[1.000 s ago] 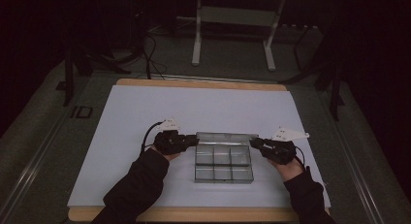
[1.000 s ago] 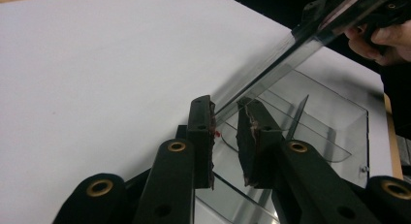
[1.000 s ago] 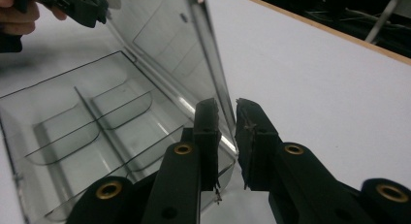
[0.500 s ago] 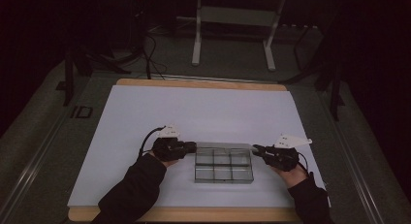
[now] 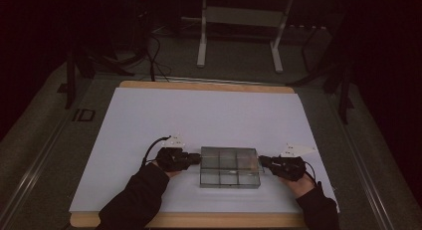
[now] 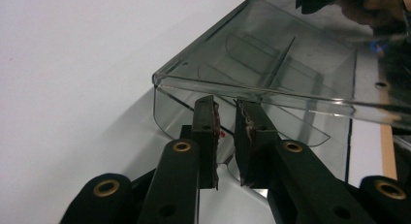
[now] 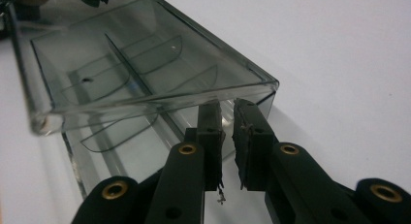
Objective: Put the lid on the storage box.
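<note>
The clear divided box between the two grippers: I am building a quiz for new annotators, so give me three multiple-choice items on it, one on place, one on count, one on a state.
1. Where does the clear divided box sit?
A. on the white sheet, near the person's edge of the table
B. on the floor beyond the table
C. at the far edge of the table

2. How many compartments does the high view show in it?
A. two
B. six
C. twelve

3. How do the jaws of the left gripper stand?
A. spread wide
B. shut, at the box's end wall
C. closed on a cable

Answers: 1 A, the box rests on the white sheet close to the forearms. 2 B, dividers mark three by two. 3 B, the left gripper view shows the pads nearly together under the rim.
</note>
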The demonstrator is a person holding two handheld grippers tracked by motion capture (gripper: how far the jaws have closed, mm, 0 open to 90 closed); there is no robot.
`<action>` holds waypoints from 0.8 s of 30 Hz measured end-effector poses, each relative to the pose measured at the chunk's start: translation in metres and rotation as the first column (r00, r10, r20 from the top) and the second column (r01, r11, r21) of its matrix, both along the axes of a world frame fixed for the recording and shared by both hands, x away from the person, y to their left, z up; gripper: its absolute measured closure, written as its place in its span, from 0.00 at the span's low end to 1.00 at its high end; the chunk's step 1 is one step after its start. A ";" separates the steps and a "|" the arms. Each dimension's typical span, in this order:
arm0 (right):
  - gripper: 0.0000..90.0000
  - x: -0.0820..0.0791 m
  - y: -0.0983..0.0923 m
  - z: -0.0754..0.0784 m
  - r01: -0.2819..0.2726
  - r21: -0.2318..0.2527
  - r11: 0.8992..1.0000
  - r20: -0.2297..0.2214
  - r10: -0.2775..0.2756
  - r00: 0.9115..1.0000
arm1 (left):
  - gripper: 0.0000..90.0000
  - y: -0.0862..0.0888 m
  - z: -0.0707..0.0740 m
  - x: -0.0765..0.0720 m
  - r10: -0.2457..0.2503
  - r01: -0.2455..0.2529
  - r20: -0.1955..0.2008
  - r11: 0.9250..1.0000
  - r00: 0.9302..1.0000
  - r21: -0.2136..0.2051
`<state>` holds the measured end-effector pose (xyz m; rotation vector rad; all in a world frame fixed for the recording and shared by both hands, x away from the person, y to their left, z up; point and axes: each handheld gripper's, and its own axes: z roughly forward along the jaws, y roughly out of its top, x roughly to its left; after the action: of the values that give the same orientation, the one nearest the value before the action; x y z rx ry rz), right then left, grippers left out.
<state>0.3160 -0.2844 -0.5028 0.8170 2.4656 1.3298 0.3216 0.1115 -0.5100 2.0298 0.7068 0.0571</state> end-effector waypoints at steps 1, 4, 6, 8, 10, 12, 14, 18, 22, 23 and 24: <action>0.90 0.000 -0.001 -0.001 0.004 0.000 1.000 -0.002 -0.004 1.000 | 0.90 0.000 -0.001 0.000 0.001 -0.001 0.002 1.000 1.000 0.001; 0.89 0.002 -0.001 -0.004 0.011 0.003 1.000 -0.010 -0.011 1.000 | 0.88 -0.001 -0.004 0.001 0.005 -0.005 -0.009 1.000 1.000 0.008; 0.89 0.003 -0.001 -0.006 0.012 -0.005 1.000 -0.013 -0.012 1.000 | 0.88 0.000 -0.007 0.002 0.011 -0.011 -0.019 1.000 1.000 0.012; 0.89 0.003 -0.001 -0.008 0.010 -0.007 1.000 -0.020 -0.010 1.000 | 0.85 0.001 -0.009 0.004 0.015 -0.014 -0.036 1.000 0.999 0.010; 0.89 0.004 0.000 -0.011 0.013 -0.014 1.000 -0.026 -0.013 1.000 | 0.85 0.003 -0.010 0.005 0.020 -0.019 -0.046 1.000 0.999 0.010; 0.89 0.005 -0.001 -0.013 0.019 -0.012 1.000 -0.027 -0.019 0.999 | 0.84 0.003 -0.012 0.006 0.020 -0.020 -0.053 1.000 0.998 0.011; 0.89 0.006 -0.001 -0.015 0.026 -0.019 0.999 -0.032 -0.026 0.999 | 0.84 0.004 -0.014 0.006 0.027 -0.026 -0.057 0.999 0.998 0.022; 0.88 0.007 -0.002 -0.017 0.028 -0.029 0.999 -0.033 -0.029 0.999 | 0.82 0.006 -0.017 0.007 0.028 -0.028 -0.069 1.000 0.997 0.003; 0.83 0.008 -0.003 -0.016 0.036 -0.031 0.999 -0.032 -0.037 0.999 | 0.79 0.006 -0.015 0.008 0.041 -0.040 -0.062 0.999 0.997 0.014; 0.82 0.008 -0.003 -0.015 0.040 -0.029 0.999 -0.027 -0.041 0.999 | 0.76 0.006 -0.015 0.008 0.044 -0.043 -0.063 0.999 0.997 0.013; 0.80 0.008 -0.003 -0.014 0.040 -0.026 0.999 -0.027 -0.041 0.999 | 0.73 0.007 -0.014 0.008 0.046 -0.045 -0.064 0.999 0.997 0.015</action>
<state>0.3242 -0.2879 -0.5166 0.8803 2.4681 1.2791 0.3297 0.1181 -0.5240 2.0362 0.7952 0.0238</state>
